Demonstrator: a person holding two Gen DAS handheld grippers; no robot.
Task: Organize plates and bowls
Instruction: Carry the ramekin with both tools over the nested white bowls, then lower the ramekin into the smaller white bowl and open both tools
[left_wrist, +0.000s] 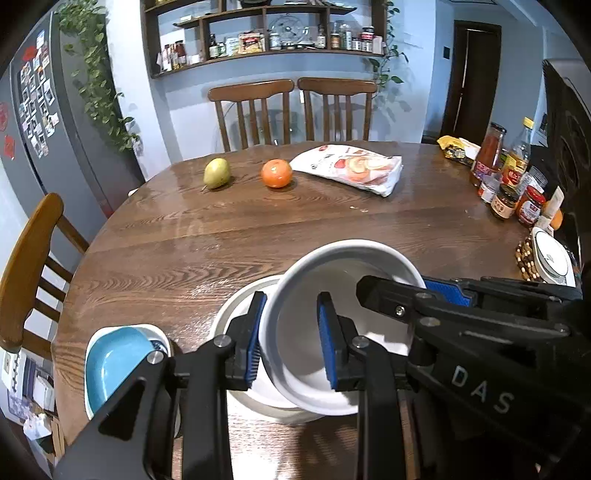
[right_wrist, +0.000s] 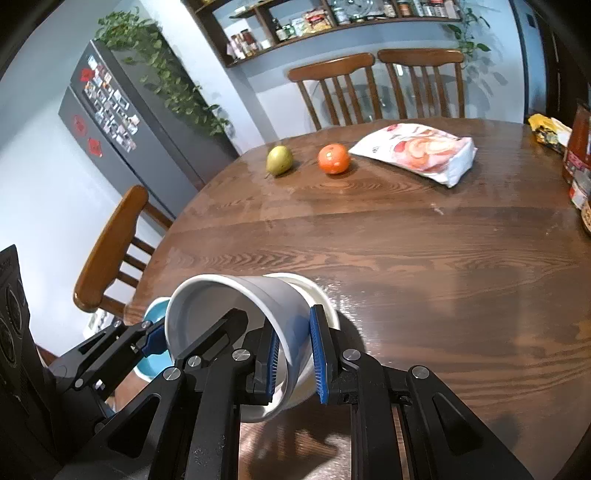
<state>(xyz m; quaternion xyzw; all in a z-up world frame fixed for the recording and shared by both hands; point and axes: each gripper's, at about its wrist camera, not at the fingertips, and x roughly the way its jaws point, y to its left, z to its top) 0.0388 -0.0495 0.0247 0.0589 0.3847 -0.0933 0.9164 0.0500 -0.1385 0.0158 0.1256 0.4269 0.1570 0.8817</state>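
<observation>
A deep white bowl (left_wrist: 343, 266) hangs tilted just over the table, held from both sides. My left gripper (left_wrist: 291, 341) is shut on its left wall, one blue pad inside and one outside. My right gripper (right_wrist: 295, 360) is shut on the opposite wall of the same white bowl (right_wrist: 236, 295). Directly under it lies a shallow white dish (left_wrist: 236, 306), whose rim (right_wrist: 325, 295) also peeks out in the right wrist view. A blue bowl (left_wrist: 114, 362) nested in a white-rimmed one sits at the near left table edge, partly hidden behind my left gripper's frame.
On the far side of the round wooden table (left_wrist: 258, 229) lie a pear (left_wrist: 217, 172), an orange (left_wrist: 276, 173) and a snack bag (left_wrist: 354, 168). Jars and bottles (left_wrist: 509, 177) crowd the right edge. Wooden chairs (left_wrist: 29, 266) stand at the left and back.
</observation>
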